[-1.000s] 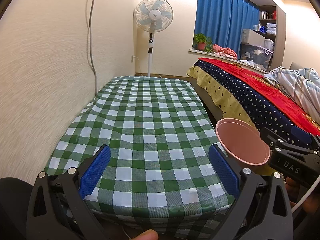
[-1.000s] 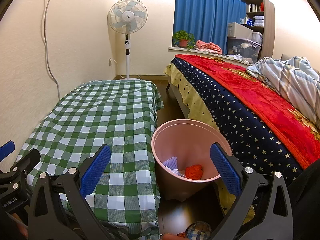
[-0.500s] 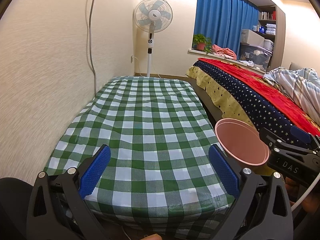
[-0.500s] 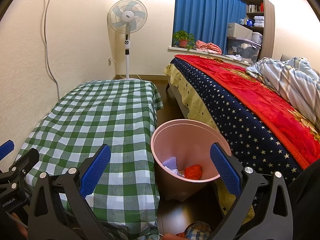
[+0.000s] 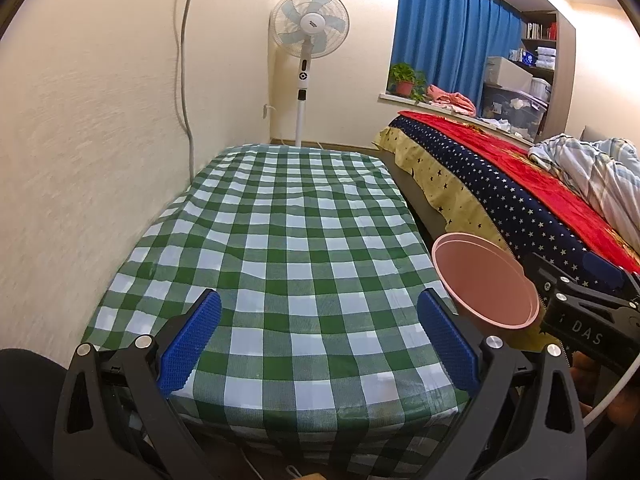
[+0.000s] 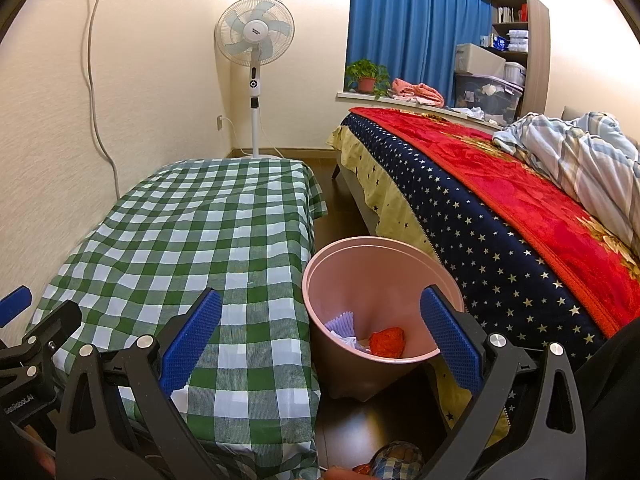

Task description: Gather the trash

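Closest to me, my left gripper hangs over the near end of the green checked cloth with its blue pads spread wide and nothing between them. My right gripper is likewise splayed and empty, one finger over the cloth's right edge and the other in front of the pink bin. In the left view I also see the right gripper's black body at the far right, just beside the bin's rim. The bin stands on the dark floor in the narrow gap between the cloth-covered surface and the bed, touching or nearly touching the cloth's hanging side. Inside it lie the trash pieces: a crumpled red scrap, a pale purple piece and something white under them. At the very bottom of the right view a bit of checked and red material sits on the floor, too cut off for me to name. The bed's yellow starred skirt and navy starred cover crowd the bin from the right, with a red blanket and a striped duvet heaped farther along. Beyond the cloth's far end stands a white pedestal fan against the wall, its cord running to a socket, and a grey cable runs down the left wall. Farthest off are the blue curtain, a potted plant on the sill, pink folded cloth beside it, and storage boxes by a shelf.
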A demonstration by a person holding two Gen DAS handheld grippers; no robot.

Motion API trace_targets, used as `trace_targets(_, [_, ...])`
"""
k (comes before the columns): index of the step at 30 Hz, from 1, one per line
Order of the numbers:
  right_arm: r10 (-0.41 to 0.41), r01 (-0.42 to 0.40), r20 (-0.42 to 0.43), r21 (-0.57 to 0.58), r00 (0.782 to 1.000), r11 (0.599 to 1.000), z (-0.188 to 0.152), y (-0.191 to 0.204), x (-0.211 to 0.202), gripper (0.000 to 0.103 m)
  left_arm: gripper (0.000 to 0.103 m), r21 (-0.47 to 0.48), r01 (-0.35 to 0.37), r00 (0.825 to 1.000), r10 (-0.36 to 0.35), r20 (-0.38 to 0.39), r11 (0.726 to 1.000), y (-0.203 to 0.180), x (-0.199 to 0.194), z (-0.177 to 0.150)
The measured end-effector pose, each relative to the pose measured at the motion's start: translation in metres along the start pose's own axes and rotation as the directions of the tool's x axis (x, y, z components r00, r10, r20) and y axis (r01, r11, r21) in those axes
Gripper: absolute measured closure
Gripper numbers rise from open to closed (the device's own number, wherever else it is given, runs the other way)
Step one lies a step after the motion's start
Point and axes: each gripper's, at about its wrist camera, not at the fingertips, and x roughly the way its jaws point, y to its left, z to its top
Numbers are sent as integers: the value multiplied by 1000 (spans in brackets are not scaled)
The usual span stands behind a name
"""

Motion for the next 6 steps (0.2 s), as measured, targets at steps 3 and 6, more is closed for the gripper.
trace_targets(3, [-1, 1, -1, -1, 1000, 1000, 1, 2, 1, 5, 8, -3, -3, 1000, 3, -6, 1000, 1, 2, 0])
trace_targets(6, [0, 0, -3, -1, 1000, 1000, 0, 0, 0, 5, 8, -9, -4, 1000, 4, -9, 1000, 2, 3, 0])
